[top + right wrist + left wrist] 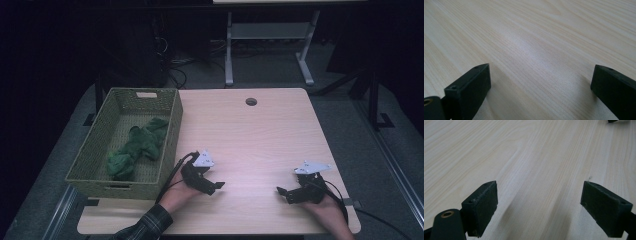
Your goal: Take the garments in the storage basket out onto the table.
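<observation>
- both sets of jaws are spread wide with nothing between them, just bare wood grain under the black foam pads (482, 205) in the left gripper view, same deal in the right gripper view
- the left black two-jaw gripper (216, 187) sits low over the near part of the pale wooden table (260, 135), jaws pointing toward the middle, just beside the basket's near corner
- the right black two-jaw gripper (281, 192) mirrors it on the near right side, pointing inward; the two are well apart
- the crumpled dark green cloth (137, 146) is the thing to go for imo, and it's lying inside the olive-green woven rectangular basket (172, 132) at the table's left edge, stretched from the middle toward the near end
- the basket holds nothing else i can see
- to do it well: lift the left gripper over the basket wall first, come down from above on a thick fold, close fully so it doesn't slip, and don't snag the weave
</observation>
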Available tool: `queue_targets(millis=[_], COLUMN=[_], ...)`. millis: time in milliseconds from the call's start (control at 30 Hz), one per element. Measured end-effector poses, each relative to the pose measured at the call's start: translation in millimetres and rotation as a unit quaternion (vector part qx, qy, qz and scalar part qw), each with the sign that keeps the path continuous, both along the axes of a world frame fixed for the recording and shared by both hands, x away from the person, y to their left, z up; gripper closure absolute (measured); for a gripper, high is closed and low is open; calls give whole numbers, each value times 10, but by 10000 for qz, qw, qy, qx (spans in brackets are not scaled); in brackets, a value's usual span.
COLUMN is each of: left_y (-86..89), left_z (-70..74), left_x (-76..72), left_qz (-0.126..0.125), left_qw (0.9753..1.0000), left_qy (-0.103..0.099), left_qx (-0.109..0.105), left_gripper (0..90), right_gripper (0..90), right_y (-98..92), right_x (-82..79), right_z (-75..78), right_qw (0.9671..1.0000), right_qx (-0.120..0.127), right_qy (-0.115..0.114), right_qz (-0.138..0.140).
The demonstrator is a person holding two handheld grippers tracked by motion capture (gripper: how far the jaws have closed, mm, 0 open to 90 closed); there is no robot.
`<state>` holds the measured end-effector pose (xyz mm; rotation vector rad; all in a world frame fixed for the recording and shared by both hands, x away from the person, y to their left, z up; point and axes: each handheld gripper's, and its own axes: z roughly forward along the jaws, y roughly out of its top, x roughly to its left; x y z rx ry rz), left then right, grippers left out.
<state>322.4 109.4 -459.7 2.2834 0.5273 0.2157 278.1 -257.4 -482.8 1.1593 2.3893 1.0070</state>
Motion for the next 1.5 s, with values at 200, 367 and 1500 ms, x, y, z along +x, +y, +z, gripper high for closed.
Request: queue_targets(millis=[200,367,1500], left_y=[25,17,29], left_z=[30,48,427], left_x=[10,-3,4], left_qz=[42,16,130], left_qw=[10000,10000,9999], left_qy=[24,48,-16], left_qx=[-78,-40,-109], left_gripper=[137,137,137], right_gripper=[25,25,25], right_y=[2,2,0], right_x=[-1,-1,0], right_z=[0,0,0], right_qw=[10000,10000,10000], right_qx=[11,15,0], right_qy=[3,4,-1], right_qz=[-5,-8,-1])
